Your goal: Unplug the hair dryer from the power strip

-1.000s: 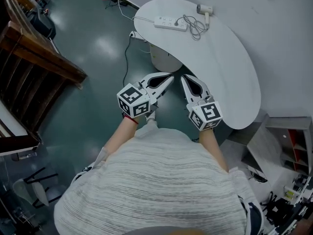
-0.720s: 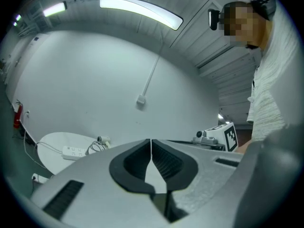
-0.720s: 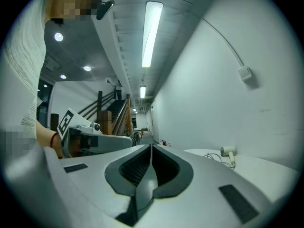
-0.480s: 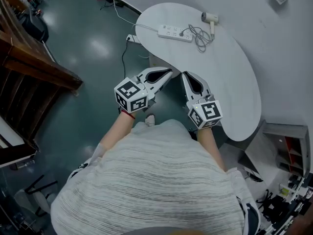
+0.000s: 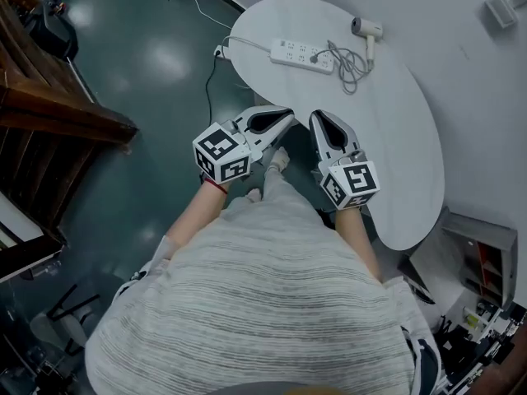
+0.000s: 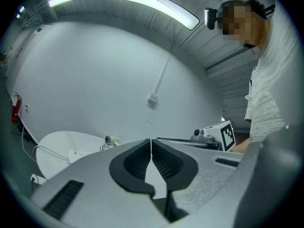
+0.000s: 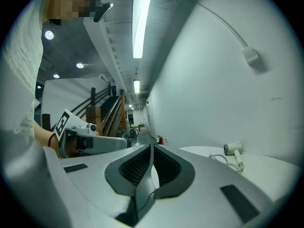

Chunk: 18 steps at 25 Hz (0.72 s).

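Closed and empty, the left tongs [image 5: 286, 116] and right tongs [image 5: 319, 116] have come closer to the tabletop [image 5: 395, 138]; the hair dryer [image 5: 367, 30] looks still plugged into the power strip [image 5: 302, 55].

A white, curved table [image 5: 395, 155] stands against a plain white wall [image 5: 469, 72]. The floor [image 5: 148, 81] is glossy dark teal, with a dark wooden staircase [image 5: 66, 118] at the left. A long strip light [image 7: 141, 23] glows overhead.
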Tool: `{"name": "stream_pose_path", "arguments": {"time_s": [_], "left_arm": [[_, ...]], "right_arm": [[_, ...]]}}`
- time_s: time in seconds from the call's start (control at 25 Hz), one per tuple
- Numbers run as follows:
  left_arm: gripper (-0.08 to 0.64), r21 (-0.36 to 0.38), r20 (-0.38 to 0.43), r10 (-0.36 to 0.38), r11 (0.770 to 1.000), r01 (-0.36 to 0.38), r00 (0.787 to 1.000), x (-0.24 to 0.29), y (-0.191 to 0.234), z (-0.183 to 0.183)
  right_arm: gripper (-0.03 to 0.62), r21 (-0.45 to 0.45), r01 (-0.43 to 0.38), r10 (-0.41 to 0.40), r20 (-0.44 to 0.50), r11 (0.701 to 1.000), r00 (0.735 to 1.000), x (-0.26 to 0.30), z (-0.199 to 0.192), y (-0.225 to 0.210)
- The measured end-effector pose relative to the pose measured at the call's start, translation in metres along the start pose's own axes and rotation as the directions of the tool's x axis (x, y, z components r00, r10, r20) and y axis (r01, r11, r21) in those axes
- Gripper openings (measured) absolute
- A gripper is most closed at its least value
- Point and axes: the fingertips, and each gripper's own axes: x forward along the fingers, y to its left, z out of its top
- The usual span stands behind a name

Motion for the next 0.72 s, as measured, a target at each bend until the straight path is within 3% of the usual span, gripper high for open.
{"name": "stream_pose_path", "arguments": {"time_s": [0.2, 0.48, 0.72], "left_arm": [[0.008, 0.01, -0.027, -0.02, 1.0, 0.021, 0.999, 0.043, 0.043, 0.007], [0.008, 0.025, -0.128, -0.006, 1.0, 0.009, 0.992, 0.095, 0.108, 0.002], [0.008, 0.05, -0.175, -0.015, 0.998, 0.024, 0.985, 0.124, 0.136, -0.001]], "right_arm": [[0.028, 0.005, -0.007, 0.007, -0.013, 1.0, 1.0, 0.043, 0.004, -0.05], [0.028, 0.06, -0.022, 0.025, -0.062, 0.998, 0.998, 0.097, -0.006, -0.106], [0.028, 0.068, -0.027, 0.034, -0.106, 0.997, 0.994, 0.121, -0.015, -0.136]]}}
